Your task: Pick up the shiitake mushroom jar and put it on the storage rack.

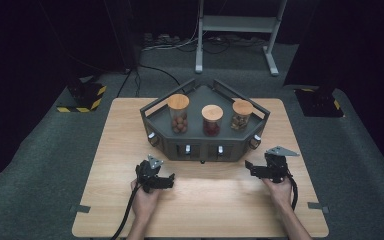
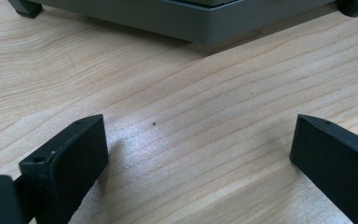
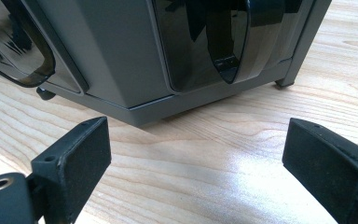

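Both the left hand-held gripper [image 1: 170, 181] and right hand-held gripper [image 1: 248, 166] are held wide open and empty on the desk [image 1: 120, 150]; the cork-lidded jars [image 1: 212, 120] could be toppled if the grey rack [image 1: 202, 145] is clipped.

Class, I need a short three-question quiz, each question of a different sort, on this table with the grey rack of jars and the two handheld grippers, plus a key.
1. How many jars with wooden lids stand on the grey rack?
2. True or false: the left gripper is shut on a jar.
3. Which jar is tallest? A) the left jar B) the middle jar C) the right jar

Key
1. Three.
2. False: its jaws stand open over bare table, as do those of the right gripper.
3. A.
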A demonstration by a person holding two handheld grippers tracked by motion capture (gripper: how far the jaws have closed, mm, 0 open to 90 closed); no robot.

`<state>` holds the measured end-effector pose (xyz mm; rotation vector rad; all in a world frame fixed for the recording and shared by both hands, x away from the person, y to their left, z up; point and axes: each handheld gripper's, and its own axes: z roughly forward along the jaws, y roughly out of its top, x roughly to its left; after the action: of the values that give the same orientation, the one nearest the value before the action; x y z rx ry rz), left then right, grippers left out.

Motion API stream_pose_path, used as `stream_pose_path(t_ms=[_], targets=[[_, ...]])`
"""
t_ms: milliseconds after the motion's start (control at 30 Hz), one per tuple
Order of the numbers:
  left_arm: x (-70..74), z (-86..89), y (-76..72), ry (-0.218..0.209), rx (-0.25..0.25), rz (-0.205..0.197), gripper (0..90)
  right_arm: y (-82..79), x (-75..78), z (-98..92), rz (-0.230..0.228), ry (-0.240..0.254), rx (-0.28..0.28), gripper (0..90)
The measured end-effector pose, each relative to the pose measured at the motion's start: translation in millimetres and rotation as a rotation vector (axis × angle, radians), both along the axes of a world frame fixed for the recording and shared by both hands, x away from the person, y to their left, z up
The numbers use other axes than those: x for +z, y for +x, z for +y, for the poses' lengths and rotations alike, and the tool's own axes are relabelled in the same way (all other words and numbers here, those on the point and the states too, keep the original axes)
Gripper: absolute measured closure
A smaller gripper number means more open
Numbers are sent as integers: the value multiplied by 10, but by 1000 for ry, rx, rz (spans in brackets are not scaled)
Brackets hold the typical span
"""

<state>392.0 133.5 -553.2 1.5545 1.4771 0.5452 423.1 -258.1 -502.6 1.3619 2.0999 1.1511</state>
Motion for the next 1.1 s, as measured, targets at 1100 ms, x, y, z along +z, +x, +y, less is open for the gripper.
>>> stream_pose_path(t_ms=[1100], targets=[[0, 0, 0, 0, 0, 0, 40, 103, -159, 122, 37, -63, 1, 74]])
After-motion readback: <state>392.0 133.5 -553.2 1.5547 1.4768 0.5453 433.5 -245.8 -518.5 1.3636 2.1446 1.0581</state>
